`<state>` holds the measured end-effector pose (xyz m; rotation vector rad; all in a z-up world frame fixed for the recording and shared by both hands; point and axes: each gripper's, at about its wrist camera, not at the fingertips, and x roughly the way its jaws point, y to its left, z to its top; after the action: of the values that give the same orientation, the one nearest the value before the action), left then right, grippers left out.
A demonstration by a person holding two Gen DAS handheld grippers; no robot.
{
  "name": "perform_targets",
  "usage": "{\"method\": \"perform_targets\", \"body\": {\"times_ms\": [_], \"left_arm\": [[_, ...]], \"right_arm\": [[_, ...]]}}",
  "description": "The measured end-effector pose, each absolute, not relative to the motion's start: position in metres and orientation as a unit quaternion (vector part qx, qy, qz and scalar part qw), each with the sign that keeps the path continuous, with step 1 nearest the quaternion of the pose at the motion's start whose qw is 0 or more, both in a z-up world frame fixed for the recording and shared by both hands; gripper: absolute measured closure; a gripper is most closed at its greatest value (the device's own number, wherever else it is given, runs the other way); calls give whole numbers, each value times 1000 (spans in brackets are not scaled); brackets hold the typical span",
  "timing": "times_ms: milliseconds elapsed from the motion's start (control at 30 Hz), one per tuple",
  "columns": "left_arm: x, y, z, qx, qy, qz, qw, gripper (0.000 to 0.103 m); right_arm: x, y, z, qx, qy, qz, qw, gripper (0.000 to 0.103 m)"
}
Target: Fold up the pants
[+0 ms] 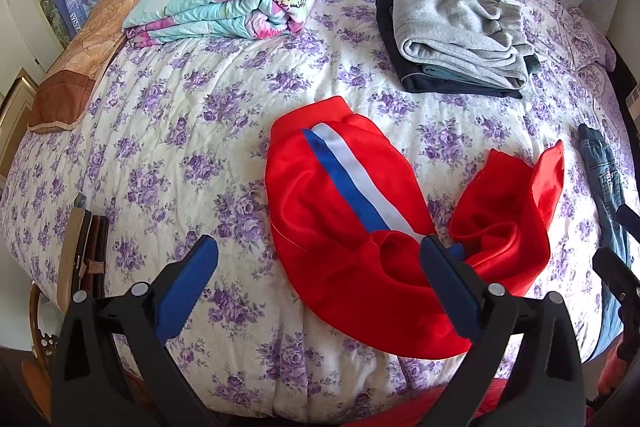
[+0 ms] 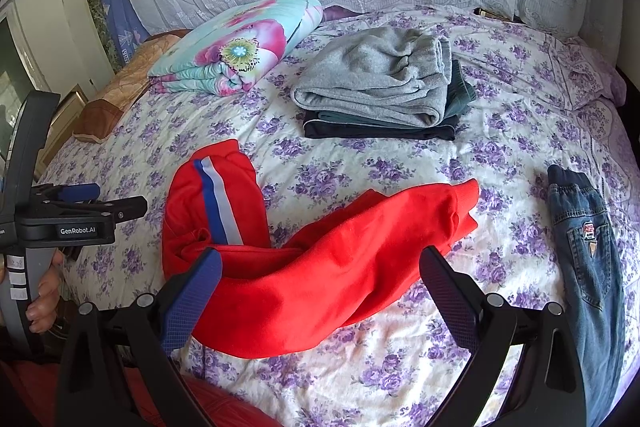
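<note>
The red pants [image 2: 320,287] lie crumpled near the front edge of the bed [image 2: 400,179], 1 leg showing its blue and white stripe [image 2: 218,205] and running away toward the ribbed waistband or cuff, the other twisted off to the right with its end flipped up. The fabric looks thin, smooth and a little slick, so I judge it light and limp, likely to slide and sag when lifted; the firmer ribbed hems and the waistband seem the surest places to pinch. Both tongs are spread wide and hold nothing: the left tongs [image 1: 320,267] hover over the bunched middle, the right tongs [image 2: 320,279] over the plain leg. Beyond sit a stack of folded clothes [image 2: 380,91], a floral quilt [image 2: 236,47], and jeans [image 2: 588,247] at the right.
</note>
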<state>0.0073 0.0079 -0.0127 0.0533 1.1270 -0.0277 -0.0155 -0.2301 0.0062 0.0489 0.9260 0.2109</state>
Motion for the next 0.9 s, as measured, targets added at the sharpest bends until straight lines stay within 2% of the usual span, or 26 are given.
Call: {"method": "perform_targets", "body": {"times_ms": [900], "left_arm": [[8,7,-18,23,541,-13,841,5]], "right_arm": [[-16,-228,1,24,449,101,887,3]]}}
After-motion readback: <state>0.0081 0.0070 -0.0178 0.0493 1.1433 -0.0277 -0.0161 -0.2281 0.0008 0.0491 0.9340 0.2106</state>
